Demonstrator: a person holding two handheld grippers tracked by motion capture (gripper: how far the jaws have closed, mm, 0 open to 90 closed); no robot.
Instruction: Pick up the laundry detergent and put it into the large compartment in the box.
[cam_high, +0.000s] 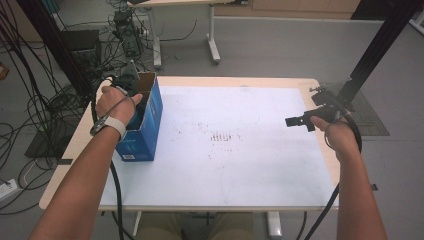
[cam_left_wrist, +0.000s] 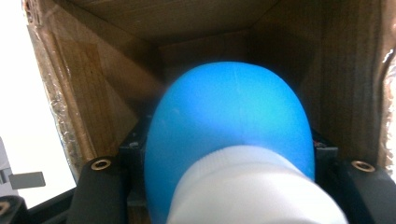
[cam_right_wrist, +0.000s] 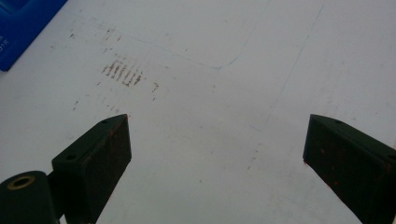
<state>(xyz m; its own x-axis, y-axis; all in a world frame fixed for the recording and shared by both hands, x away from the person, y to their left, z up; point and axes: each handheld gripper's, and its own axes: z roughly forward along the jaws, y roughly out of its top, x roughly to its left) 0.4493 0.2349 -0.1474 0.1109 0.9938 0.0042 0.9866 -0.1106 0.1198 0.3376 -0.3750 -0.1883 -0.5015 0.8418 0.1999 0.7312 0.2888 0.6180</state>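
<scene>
- table (cam_high: 280, 165): white top with a wooden edge, worn brown scuff marks (cam_right_wrist: 122, 72) near its middle; in the right gripper view those marks lie ahead of the jaws and to their left.
- blue box (cam_high: 145, 132): cardboard carton, blue outside and brown inside, standing open-topped at the table's left side. the left gripper goes down into its mouth; in the right gripper view a blue corner of it shows far off at upper left, well apart from that tool.
- left hand (cam_high: 116, 102): wrist with a pale watch strap, wrapped around the tool body at the box opening, cable trailing back along the forearm.
- right hand (cam_high: 340, 135): holds its tool above the table's right edge, well apart from the box.
- blue bottle (cam_left_wrist: 229, 126): rounded blue body with a white cap end toward the camera, sitting between the left tool's jaws inside the box, brown cardboard walls close around it.
- left gripper (cam_left_wrist: 229, 186): clenched on the blue bottle, jaws pressed at either flank of it, tip pointing into the box.
- right gripper (cam_right_wrist: 217, 154): released, jaws spread wide with bare white tabletop between them, nothing touching the pads.
</scene>
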